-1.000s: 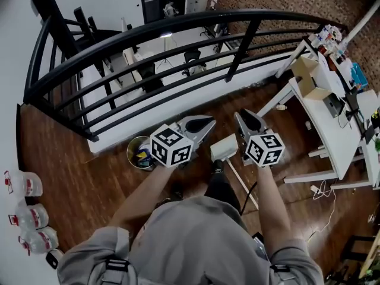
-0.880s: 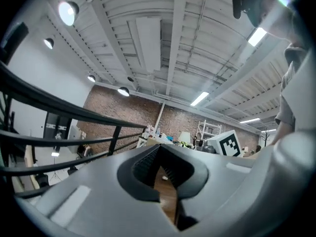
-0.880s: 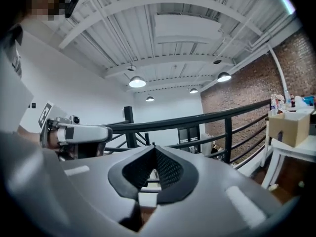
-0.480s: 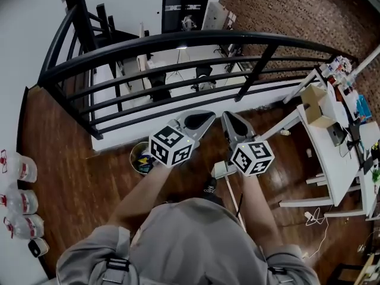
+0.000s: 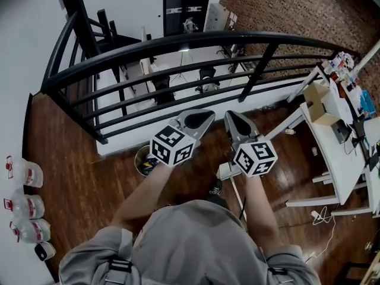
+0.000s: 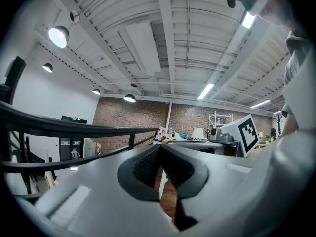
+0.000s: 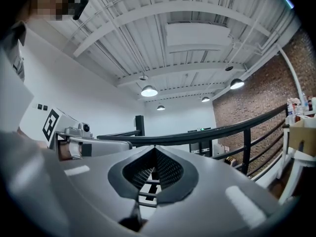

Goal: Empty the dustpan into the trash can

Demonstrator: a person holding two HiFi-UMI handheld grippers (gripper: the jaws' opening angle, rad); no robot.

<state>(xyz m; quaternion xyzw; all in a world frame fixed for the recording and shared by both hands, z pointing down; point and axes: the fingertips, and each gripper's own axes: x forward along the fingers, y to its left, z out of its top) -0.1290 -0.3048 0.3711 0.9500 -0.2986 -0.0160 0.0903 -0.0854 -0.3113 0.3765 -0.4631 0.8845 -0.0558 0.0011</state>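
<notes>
Head view, nearest first: person's grey shirt (image 5: 196,242) and two bare forearms reaching forward; grey left gripper (image 5: 209,114) and grey right gripper (image 5: 228,115), each with a black-and-white marker cube, held level just beside each other; left gripper view shows its ribbed black jaws shut tip to tip, nothing between them; right gripper view the same, jaws closed and empty; below the right gripper, pale long-handled dustpan (image 5: 224,171) down on the dark wooden floor (image 5: 77,183), partly hidden by the cube, held by neither gripper; dark shoe (image 5: 215,187) just beside it; small round trash can (image 5: 142,159) with colourful scraps inside stands on the floor to the left, partly under the left gripper's cube, apart from the dustpan; beyond, curved black metal railing (image 5: 178,40); white table (image 5: 338,147) with a cardboard box (image 5: 320,103) at right; clear plastic bottles (image 5: 24,206) along the white wall at left; brick wall (image 5: 285,10) farthest.
</notes>
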